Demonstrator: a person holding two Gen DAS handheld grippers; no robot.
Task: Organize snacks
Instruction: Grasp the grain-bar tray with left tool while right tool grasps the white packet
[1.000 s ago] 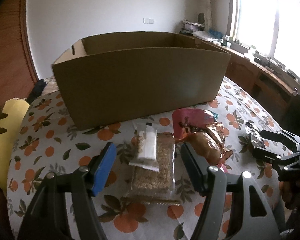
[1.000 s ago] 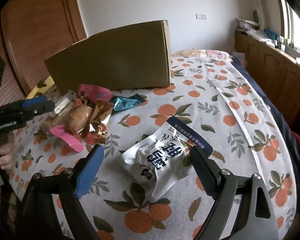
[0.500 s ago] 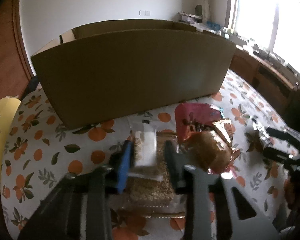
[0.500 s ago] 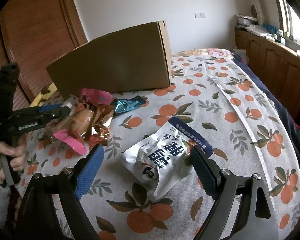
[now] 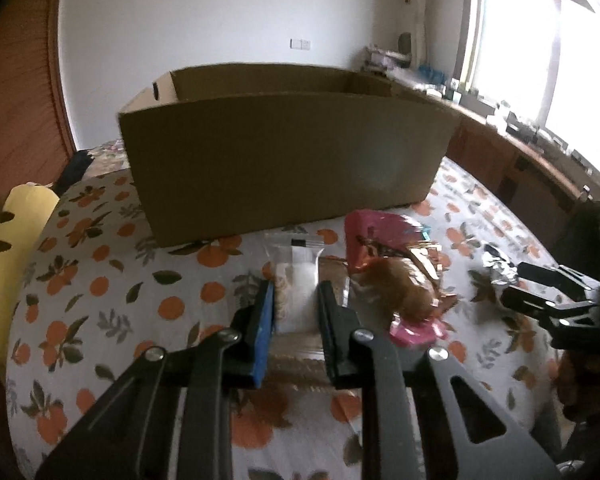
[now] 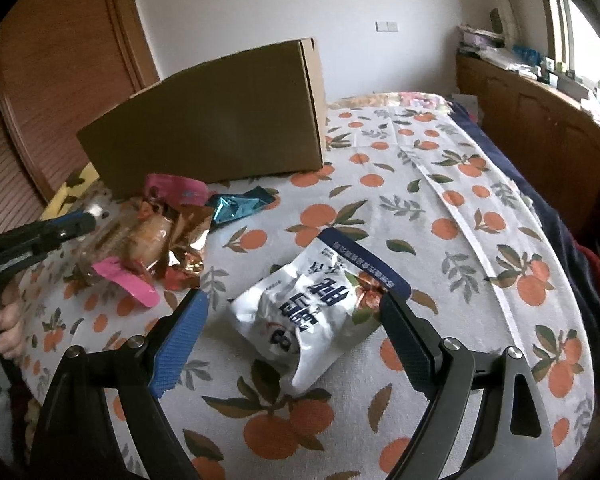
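Note:
On the orange-print tablecloth, a small white packet (image 5: 298, 276) lies on top of a clear pack of grain bars (image 5: 300, 354). My left gripper (image 5: 296, 300) is closing onto the small packet, and its pads press on both sides of it. In the right wrist view the left gripper (image 6: 80, 222) shows at the left edge. A pink-and-gold wrapped bun (image 5: 404, 288) lies just right of it. My right gripper (image 6: 295, 302) stands open around a white-and-blue snack bag (image 6: 316, 312), without squeezing it. The open cardboard box (image 5: 284, 168) stands behind the snacks.
A teal wrapper (image 6: 240, 206) lies in front of the box (image 6: 220, 132). There is a yellow cushion (image 5: 4, 260) beyond the table's left edge. Wooden cabinets (image 6: 540, 120) run under the window on the right. A person's hand (image 6: 4, 320) holds the left gripper.
The left jaws have gone from wide open to shut on the small white packet; the gripper pushed toward the box, then drew back. The right gripper has stayed still and open.

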